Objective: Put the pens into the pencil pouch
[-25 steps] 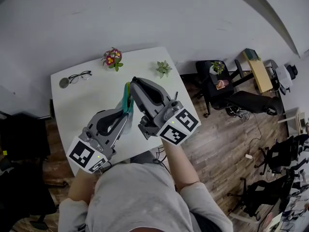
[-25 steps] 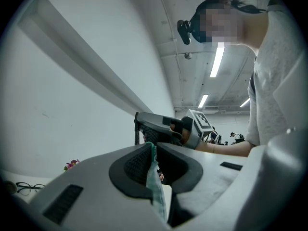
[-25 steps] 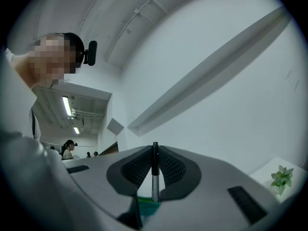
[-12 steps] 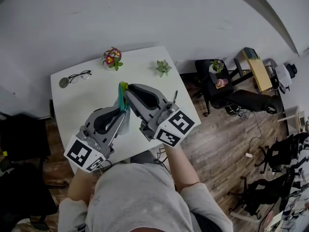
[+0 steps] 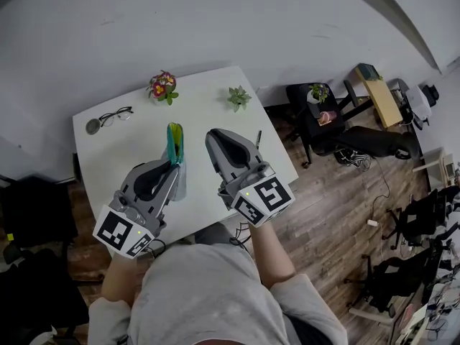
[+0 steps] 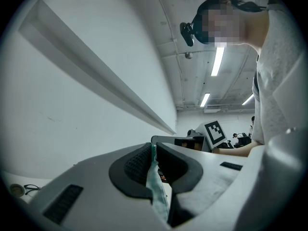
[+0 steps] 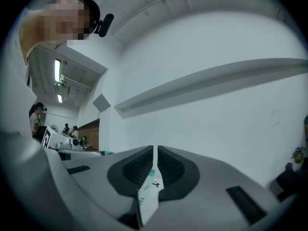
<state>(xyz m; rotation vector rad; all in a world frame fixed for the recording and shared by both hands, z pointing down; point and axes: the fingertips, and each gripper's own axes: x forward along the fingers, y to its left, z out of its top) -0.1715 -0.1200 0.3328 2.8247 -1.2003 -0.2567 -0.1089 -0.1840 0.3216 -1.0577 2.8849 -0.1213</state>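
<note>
My left gripper (image 5: 175, 167) is shut on the lower edge of a teal-green pencil pouch (image 5: 174, 142), which stands upright above the white table (image 5: 208, 110). In the left gripper view the pouch fabric (image 6: 155, 186) is pinched between the pads of the left gripper (image 6: 154, 149). My right gripper (image 5: 213, 136) sits just right of the pouch, apart from it. It is shut on a white pen with a teal band (image 7: 150, 189), seen between the jaws of the right gripper (image 7: 155, 152) in its own view. A dark pen (image 5: 259, 136) lies near the table's right edge.
Glasses (image 5: 118, 113) and a small round dark thing (image 5: 93, 125) lie at the table's far left. A flower pot (image 5: 162, 86) and a small succulent (image 5: 237, 97) stand along the far edge. Office chairs (image 5: 323, 117) stand on the wooden floor to the right.
The right gripper has drawn away from the pouch's top, moving right and lower, and has rolled. The pouch now stands more upright with its top uncovered. The left gripper stayed put.
</note>
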